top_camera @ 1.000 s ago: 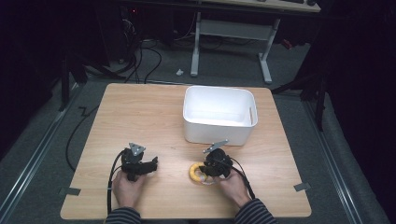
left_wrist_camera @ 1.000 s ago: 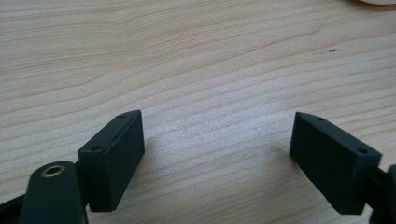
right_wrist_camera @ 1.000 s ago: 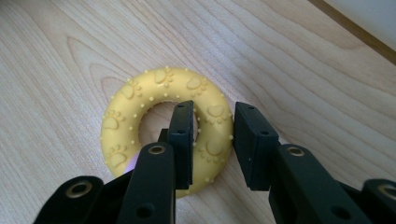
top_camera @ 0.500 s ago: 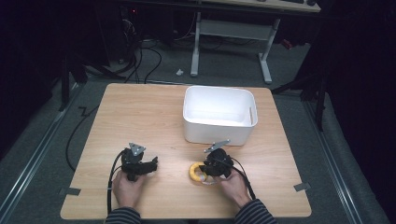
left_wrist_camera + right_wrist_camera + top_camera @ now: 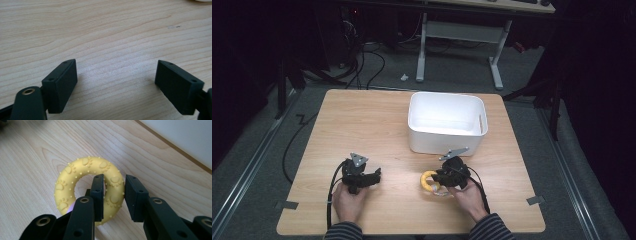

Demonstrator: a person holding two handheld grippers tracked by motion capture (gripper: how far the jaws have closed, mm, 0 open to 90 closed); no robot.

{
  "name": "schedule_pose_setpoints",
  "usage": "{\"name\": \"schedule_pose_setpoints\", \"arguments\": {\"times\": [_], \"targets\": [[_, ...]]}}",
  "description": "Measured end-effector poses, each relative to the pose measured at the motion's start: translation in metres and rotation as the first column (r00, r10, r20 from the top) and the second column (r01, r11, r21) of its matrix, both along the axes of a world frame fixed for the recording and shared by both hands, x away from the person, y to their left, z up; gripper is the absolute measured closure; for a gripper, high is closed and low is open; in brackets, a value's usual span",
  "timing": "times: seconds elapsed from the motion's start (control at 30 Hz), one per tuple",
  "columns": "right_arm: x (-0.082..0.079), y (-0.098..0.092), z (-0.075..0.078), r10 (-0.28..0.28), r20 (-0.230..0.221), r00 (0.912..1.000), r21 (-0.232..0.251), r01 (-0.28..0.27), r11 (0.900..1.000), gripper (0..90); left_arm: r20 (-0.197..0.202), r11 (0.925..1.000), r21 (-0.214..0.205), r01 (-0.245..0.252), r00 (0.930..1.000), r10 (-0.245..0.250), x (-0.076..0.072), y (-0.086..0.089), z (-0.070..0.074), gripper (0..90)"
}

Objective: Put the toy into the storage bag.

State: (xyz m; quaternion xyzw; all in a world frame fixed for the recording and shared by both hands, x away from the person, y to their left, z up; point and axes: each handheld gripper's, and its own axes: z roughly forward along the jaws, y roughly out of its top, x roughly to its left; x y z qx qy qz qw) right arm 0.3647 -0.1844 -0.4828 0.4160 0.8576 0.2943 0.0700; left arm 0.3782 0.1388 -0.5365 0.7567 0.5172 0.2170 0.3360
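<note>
Hardly anything has moved since the earlier frames: both hands sit at the near edge of the table (image 5: 362, 120) as before, and the yellow ring (image 5: 75, 180) lies in the same spot under the right gripper (image 5: 113, 192).

In the right gripper view, that gripper's jaws are drawn in close on one side of the ring. One jaw stands inside the ring's hole and the other outside its rim, so the rubber band with its raised paw prints and dots runs between them and the pads press on it. The rest of the ring reaches ahead of the jaws and off to the side of the inner jaw, lying flat on the wood. Beyond the outer jaw runs the wall of the white tub (image 5: 185, 137), near but apart from the ring.

In the left gripper view, the left gripper (image 5: 116, 77) has its jaws spread wide, with bare wood between them and ahead of them.
</note>
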Motion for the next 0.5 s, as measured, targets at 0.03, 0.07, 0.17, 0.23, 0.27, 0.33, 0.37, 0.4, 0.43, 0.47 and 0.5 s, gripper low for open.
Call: {"name": "schedule_pose_setpoints", "arguments": {"times": [0.03, 0.07, 0.17, 0.23, 0.27, 0.33, 0.37, 0.4, 0.43, 0.47, 0.5], "targets": [[-0.001, -0.001, 0.001, 0.001, 0.004, 1.0000, 0.000, -0.001, 1.0000, 70.2, 0.000, 1.0000, 0.000, 0.000, 1.0000, 0.000, 0.000, 0.000, 0.000, 18.3], [-0.001, -0.003, 0.002, -0.003, 0.002, 1.0000, 0.000, 0.003, 1.0000, 70.1, 0.000, 1.0000, 0.000, 0.000, 1.0000, 0.000, 0.000, 0.000, 0.000, 18.4], [-0.002, -0.008, 0.006, -0.007, 0.010, 0.9999, -0.001, 0.007, 1.0000, 70.1, 0.001, 1.0000, 0.003, 0.000, 1.0000, 0.000, 0.000, 0.000, 0.000, 18.4], [-0.003, -0.012, 0.011, -0.015, 0.015, 0.9998, 0.005, 0.015, 0.9999, 70.2, 0.001, 1.0000, 0.003, 0.000, 1.0000, 0.000, 0.000, 0.000, 0.000, 18.4], [-0.004, -0.014, 0.013, -0.019, 0.016, 0.9997, 0.006, 0.019, 0.9998, 70.1, 0.001, 1.0000, 0.003, 0.000, 1.0000, 0.000, 0.000, 0.000, 0.000, 18.4], [-0.005, -0.019, 0.018, -0.021, 0.026, 0.9994, 0.009, 0.021, 0.9997, 70.1, 0.001, 1.0000, 0.003, 0.000, 1.0000, 0.000, 0.000, 0.000, 0.000, 18.4], [-0.006, -0.021, 0.020, -0.023, 0.026, 0.9994, 0.016, 0.023, 0.9996, 70.1, 0.001, 1.0000, 0.002, 0.000, 1.0000, 0.000, 0.000, 0.000, 0.000, 18.4], [-0.006, -0.023, 0.022, -0.023, 0.030, 0.9993, 0.017, 0.022, 0.9996, 70.2, 0.001, 1.0000, 0.003, 0.000, 1.0000, 0.000, 0.000, 0.000, 0.000, 18.4], [-0.007, -0.025, 0.024, -0.024, 0.036, 0.9991, 0.014, 0.024, 0.9996, 70.1, 0.001, 1.0000, 0.003, 0.000, 1.0000, 0.000, 0.000, 0.000, 0.000, 18.4], [-0.007, -0.026, 0.025, -0.031, 0.036, 0.9989, 0.014, 0.031, 0.9994, 70.2, 0.000, 1.0000, 0.003, 0.000, 1.0000, 0.000, 0.000, 0.000, 0.000, 18.4], [-0.008, -0.029, 0.027, -0.032, 0.040, 0.9987, 0.014, 0.032, 0.9994, 70.2, 0.000, 1.0000, 0.003, 0.000, 1.0000, 0.000, 0.000, 0.000, 0.000, 18.4]]}}
